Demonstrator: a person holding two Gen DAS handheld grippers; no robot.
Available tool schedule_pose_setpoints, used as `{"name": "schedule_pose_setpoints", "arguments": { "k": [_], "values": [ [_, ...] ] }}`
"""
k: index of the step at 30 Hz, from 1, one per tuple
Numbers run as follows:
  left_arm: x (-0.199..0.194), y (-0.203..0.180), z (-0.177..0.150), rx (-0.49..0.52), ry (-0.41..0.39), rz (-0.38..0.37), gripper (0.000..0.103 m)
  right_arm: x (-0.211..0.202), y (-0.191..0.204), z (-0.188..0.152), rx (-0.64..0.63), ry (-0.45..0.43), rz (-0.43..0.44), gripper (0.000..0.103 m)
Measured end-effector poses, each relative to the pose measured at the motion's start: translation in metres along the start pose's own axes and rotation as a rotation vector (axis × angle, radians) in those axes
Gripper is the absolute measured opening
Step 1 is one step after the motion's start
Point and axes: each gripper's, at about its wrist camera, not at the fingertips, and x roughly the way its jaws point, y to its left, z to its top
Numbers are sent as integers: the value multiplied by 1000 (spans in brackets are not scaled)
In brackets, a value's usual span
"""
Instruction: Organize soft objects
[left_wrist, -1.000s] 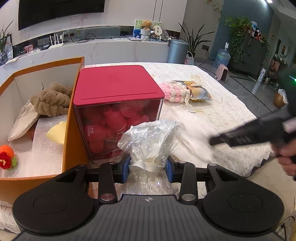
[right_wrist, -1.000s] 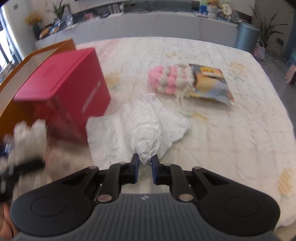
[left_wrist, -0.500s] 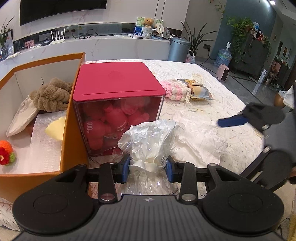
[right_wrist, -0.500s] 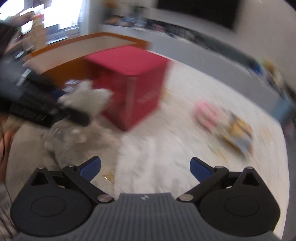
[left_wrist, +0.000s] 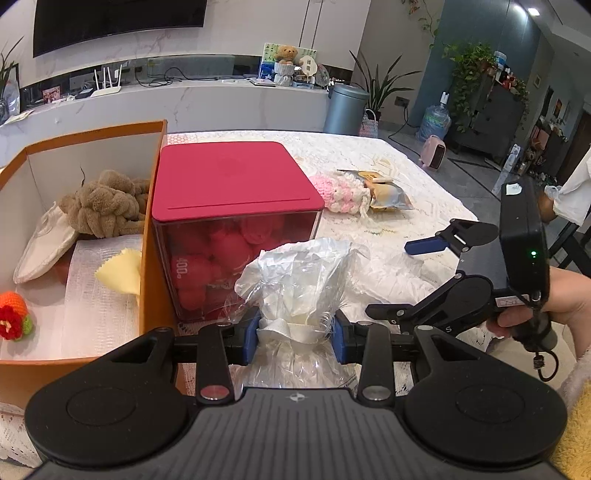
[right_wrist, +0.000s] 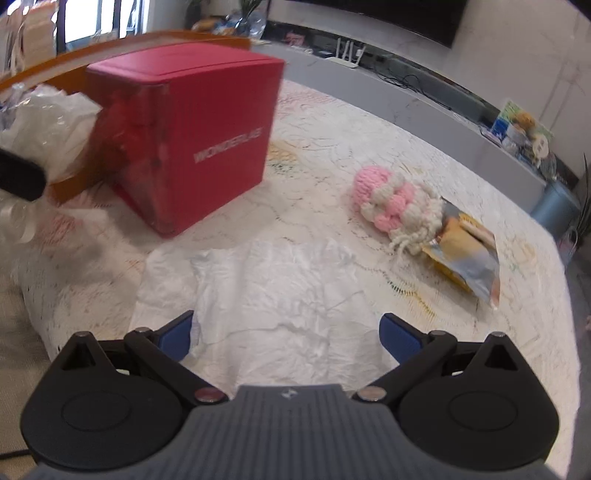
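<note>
- L gripper (left_wrist: 295, 334): pads clamped on clear crinkled plastic bag w/ white ribbon (left_wrist: 299, 280), 6 o'clock of red lidded cube box (left_wrist: 232, 192).
- R gripper (right_wrist: 286, 332): jaws wide, holding nothing, over crumpled white paper sheet (right_wrist: 273, 295); pink-white knitted toy (right_wrist: 391, 206) at 1 o'clock.

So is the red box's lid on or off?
On. The lid sits flat over the red box, with no gap showing.

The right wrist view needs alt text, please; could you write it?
The open right gripper hovers over a crumpled white sheet on a lace-covered table, beside a red lidded box and a pink-and-cream crocheted toy.
</note>
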Motion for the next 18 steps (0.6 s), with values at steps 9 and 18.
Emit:
{"name": "schedule_pose_setpoints", "arguments": {
  "k": [9, 18],
  "values": [
    [2, -3, -2, 10, 5, 13, 44, 15, -10, 3, 164, 12, 77, 101],
    [2, -4, 0, 0, 8, 17, 44, 7, 48, 11, -83, 120, 251, 101]
  ]
}}
